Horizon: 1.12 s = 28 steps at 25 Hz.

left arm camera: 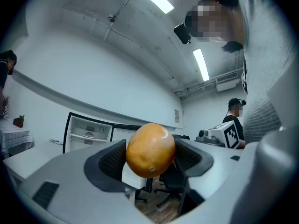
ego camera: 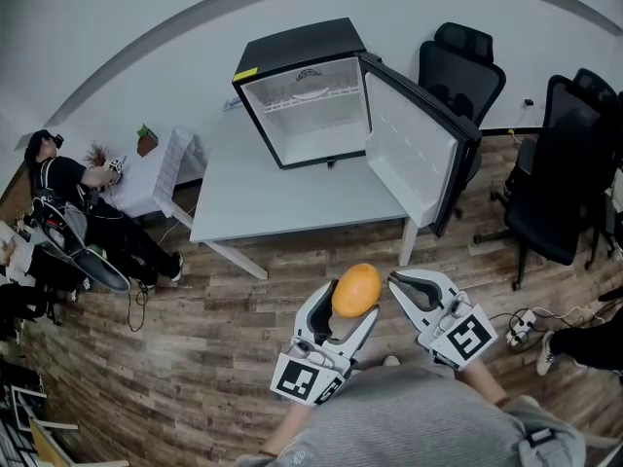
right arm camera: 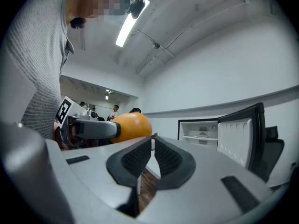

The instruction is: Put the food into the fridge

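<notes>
The left claw (ego camera: 350, 305) is clamped on an orange (ego camera: 356, 288) above the wooden floor, the right claw (ego camera: 410, 283) empty with jaws together, both well apart from the open mini fridge (ego camera: 307, 105) on the white surface (ego camera: 261, 200).

Hidden, cut off or unclear parts

In the head view, the open white-lined door (ego camera: 414, 149) of the small black fridge (ego camera: 292, 42) covers the lower part of a black office chair (ego camera: 465, 61) at 1 o'clock. A second black chair (ego camera: 565, 183) at 3 o'clock is cut by the edge. The round orange fruit (left arm camera: 150, 149) hides the inner pad faces of the left gripper (left arm camera: 150, 157). The pale thing (ego camera: 310, 76) on the fridge shelf is too small to tell.
</notes>
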{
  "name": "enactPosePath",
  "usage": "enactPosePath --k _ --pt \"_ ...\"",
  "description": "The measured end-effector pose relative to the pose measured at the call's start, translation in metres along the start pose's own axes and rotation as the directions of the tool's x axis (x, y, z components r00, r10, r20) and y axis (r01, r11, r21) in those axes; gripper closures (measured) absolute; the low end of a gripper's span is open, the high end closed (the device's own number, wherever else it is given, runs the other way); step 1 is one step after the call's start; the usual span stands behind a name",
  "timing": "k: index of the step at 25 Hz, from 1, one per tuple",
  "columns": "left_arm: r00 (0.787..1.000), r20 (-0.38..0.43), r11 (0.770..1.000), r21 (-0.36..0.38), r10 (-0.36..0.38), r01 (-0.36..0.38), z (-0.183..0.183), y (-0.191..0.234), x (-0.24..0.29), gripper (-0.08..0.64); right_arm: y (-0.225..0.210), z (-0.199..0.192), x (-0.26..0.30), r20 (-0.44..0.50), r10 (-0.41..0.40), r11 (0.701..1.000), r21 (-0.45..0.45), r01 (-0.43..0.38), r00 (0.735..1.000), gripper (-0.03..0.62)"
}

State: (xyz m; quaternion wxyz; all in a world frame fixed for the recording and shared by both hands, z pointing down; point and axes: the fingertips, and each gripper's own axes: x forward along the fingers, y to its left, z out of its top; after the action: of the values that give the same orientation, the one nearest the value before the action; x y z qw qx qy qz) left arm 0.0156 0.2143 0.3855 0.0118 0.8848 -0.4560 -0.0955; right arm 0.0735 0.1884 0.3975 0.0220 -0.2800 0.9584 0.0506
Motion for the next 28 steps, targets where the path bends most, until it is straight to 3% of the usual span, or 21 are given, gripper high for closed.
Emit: enactPosePath --k 21,28 --pt "0.999 -0.015 0.999 0.018 0.038 -0.038 -0.007 -0.019 0.013 0.227 -0.025 -0.007 -0.026 0.0 -0.014 0.999 0.042 0.014 1.0 0.578" --pt "0.998 -0.032 0.998 0.035 0.046 -0.045 -0.011 -0.003 0.025 0.227 -0.041 -0.008 -0.021 0.007 -0.031 0.999 0.04 0.031 0.999 0.578"
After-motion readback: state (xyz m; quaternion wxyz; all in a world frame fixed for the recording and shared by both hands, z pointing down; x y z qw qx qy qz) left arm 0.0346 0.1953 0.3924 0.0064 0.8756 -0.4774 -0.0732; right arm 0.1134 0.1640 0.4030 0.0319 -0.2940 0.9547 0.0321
